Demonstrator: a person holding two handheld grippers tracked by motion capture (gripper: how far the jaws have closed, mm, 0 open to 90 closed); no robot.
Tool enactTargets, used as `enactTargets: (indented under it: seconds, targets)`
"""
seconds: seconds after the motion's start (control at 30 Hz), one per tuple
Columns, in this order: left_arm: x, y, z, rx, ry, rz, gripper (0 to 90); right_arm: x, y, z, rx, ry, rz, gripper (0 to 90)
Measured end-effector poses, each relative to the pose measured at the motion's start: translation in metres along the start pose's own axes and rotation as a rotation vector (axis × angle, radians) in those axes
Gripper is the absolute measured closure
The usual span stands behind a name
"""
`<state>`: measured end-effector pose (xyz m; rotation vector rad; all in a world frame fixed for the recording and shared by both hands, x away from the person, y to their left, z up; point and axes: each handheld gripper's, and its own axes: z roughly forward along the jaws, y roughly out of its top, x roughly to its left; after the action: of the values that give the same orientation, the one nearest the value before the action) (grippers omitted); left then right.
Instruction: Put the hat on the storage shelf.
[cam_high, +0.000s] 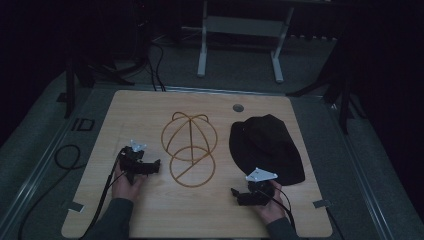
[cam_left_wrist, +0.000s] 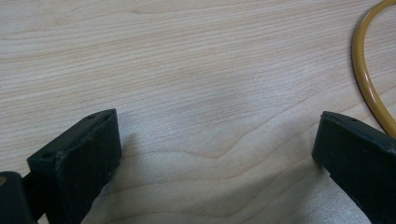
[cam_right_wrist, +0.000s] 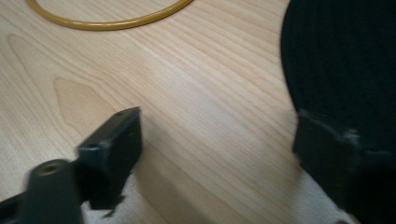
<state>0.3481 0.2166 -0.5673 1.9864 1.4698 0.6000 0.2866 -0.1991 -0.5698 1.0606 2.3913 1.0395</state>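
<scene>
A black brimmed hat (cam_high: 267, 145) lies on the right half of the wooden table (cam_high: 150, 215). A yellow wire hat stand (cam_high: 189, 148), made of rings, stands at the middle. My left gripper (cam_high: 156, 166) is held low just left of the stand's base ring, open, with bare wood between its jaws; the ring's curve (cam_left_wrist: 366, 79) passes at the right edge of the left gripper view. My right gripper (cam_high: 235, 194) sits near the front, below the hat's brim, open and holding nothing. In the right gripper view the hat (cam_right_wrist: 341, 60) lies just past the right jaw and the stand's ring (cam_right_wrist: 112, 22) shows at the top.
A round grommet hole (cam_high: 238, 107) sits near the table's far edge. A black cable (cam_high: 65, 157) loops on the floor to the left. A white desk frame (cam_high: 242, 35) stands behind the table, with dark stands on both sides.
</scene>
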Motion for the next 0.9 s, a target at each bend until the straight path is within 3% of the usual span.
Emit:
enactTargets:
  seconds: [0.27, 0.4, 0.5, 0.53, 0.63, 0.77, 0.9]
  targets:
    - [0.000, 0.000, 0.000, 0.000, 0.000, 0.000, 1.5, 0.000, 0.000, -0.001, 0.002, 0.021, -0.016, 14.8]
    - [0.000, 0.000, 0.000, 0.000, 0.000, 0.000, 1.5, 0.001, -0.001, -0.003, -0.014, 0.017, -0.017, 26.9]
    - [0.000, 0.000, 0.000, 0.000, 0.000, 0.000, 1.5, 0.001, -0.001, -0.003, -0.018, 0.015, -0.015, 28.5]
    - [0.000, 0.000, 0.000, 0.000, 0.000, 0.000, 1.4, 0.002, 0.001, -0.003, -0.012, -0.017, 0.019, 34.3]
    - [0.000, 0.000, 0.000, 0.000, 0.000, 0.000, 1.5, 0.003, 0.007, -0.006, 0.046, -0.061, 0.062, 39.5]
    - [0.000, 0.000, 0.000, 0.000, 0.000, 0.000, 1.5, 0.003, 0.010, -0.006, 0.075, -0.065, 0.065, 39.9]
    - [0.000, 0.000, 0.000, 0.000, 0.000, 0.000, 1.5, 0.005, 0.014, -0.011, 0.129, -0.068, 0.017, 42.4]
